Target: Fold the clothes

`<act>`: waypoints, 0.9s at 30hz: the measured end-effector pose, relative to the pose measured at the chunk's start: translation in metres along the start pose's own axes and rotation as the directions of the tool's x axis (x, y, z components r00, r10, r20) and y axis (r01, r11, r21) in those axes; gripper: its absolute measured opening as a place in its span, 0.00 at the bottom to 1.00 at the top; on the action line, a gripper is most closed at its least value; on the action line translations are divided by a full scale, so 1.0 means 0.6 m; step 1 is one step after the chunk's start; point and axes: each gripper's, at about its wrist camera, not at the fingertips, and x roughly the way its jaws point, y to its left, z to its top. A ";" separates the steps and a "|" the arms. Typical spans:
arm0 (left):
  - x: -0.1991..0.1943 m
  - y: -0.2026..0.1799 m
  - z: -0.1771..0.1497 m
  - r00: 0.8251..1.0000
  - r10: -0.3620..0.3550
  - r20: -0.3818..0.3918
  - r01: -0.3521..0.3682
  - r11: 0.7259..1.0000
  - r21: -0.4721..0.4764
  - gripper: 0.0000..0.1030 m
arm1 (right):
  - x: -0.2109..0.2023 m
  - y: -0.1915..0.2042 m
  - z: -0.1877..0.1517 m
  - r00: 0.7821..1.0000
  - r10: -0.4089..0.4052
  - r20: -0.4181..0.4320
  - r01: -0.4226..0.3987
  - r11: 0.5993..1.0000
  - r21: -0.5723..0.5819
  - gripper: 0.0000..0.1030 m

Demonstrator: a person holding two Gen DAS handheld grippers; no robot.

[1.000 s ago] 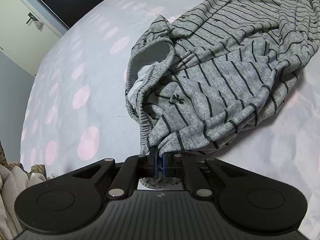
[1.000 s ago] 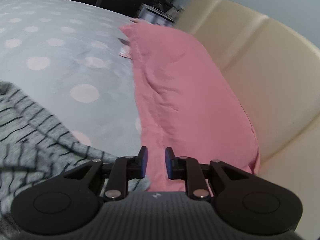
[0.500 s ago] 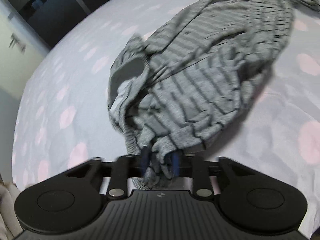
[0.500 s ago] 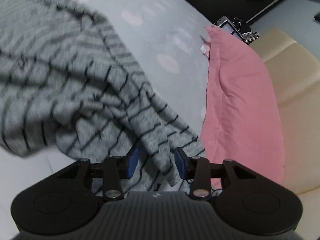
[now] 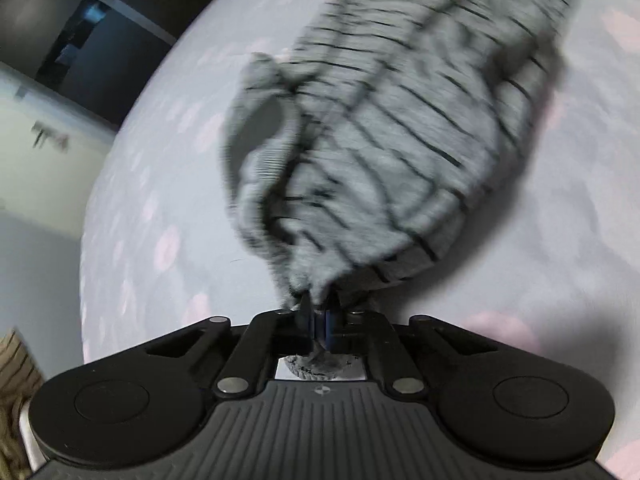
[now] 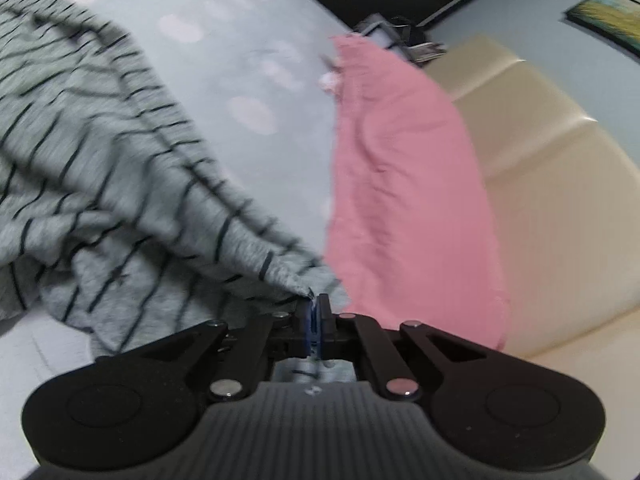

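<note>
A grey garment with thin black stripes point(image 5: 384, 128) hangs lifted above the polka-dot bed sheet point(image 5: 152, 216), blurred by motion. My left gripper point(image 5: 318, 322) is shut on one bunched edge of it, with cloth poking out behind the jaws. In the right wrist view the same striped garment point(image 6: 100, 168) stretches off to the left. My right gripper point(image 6: 316, 320) is shut on another edge of it.
A pink cloth point(image 6: 400, 184) lies along the bed's right side against a cream padded headboard point(image 6: 552, 208). Dark furniture and a white cabinet point(image 5: 36, 112) stand beyond the bed. A beige textile point(image 5: 12, 400) sits at the lower left.
My right gripper swung over to the striped garment and closed on its edge. Both grippers have lifted the garment off the sheet; the left one loosened at mid-step, then clamped again.
</note>
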 end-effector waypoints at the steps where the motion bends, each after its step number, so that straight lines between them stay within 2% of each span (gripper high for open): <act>1: -0.007 0.016 0.002 1.000 0.017 0.007 -0.017 0.999 -0.042 0.02 | -0.008 -0.010 0.003 1.000 -0.019 0.006 0.018 1.000 0.012 0.02; 3: -0.025 0.051 0.003 0.998 0.057 0.020 -0.054 0.990 -0.131 0.02 | -0.028 -0.031 0.011 0.998 -0.067 0.018 0.067 0.997 0.038 0.02; 7: -0.066 0.116 0.000 0.990 0.133 0.040 -0.116 0.951 -0.286 0.02 | -0.074 -0.083 0.027 0.989 -0.146 0.027 0.142 0.985 0.103 0.02; 11: -0.116 0.155 -0.014 0.978 0.197 0.066 -0.161 0.917 -0.364 0.01 | -0.138 -0.135 0.026 0.980 -0.194 0.034 0.187 0.972 0.145 0.02; 14: -0.160 0.160 -0.036 0.972 0.218 0.092 -0.166 0.905 -0.391 0.01 | -0.189 -0.163 0.003 0.981 -0.192 0.041 0.183 0.968 0.173 0.02; 17: -0.195 0.148 -0.063 0.972 0.211 0.102 -0.157 0.910 -0.383 0.01 | -0.239 -0.174 -0.042 0.987 -0.159 0.035 0.151 0.973 0.172 0.02; 22: -0.225 0.104 -0.102 0.982 0.167 0.082 -0.133 0.939 -0.317 0.01 | -0.302 -0.155 -0.159 0.998 -0.058 -0.028 0.062 0.985 0.159 0.02; 27: -0.250 0.081 -0.124 0.988 0.136 0.072 -0.113 0.958 -0.265 0.01 | -0.347 -0.122 -0.270 0.991 0.066 -0.117 -0.049 0.988 0.145 0.02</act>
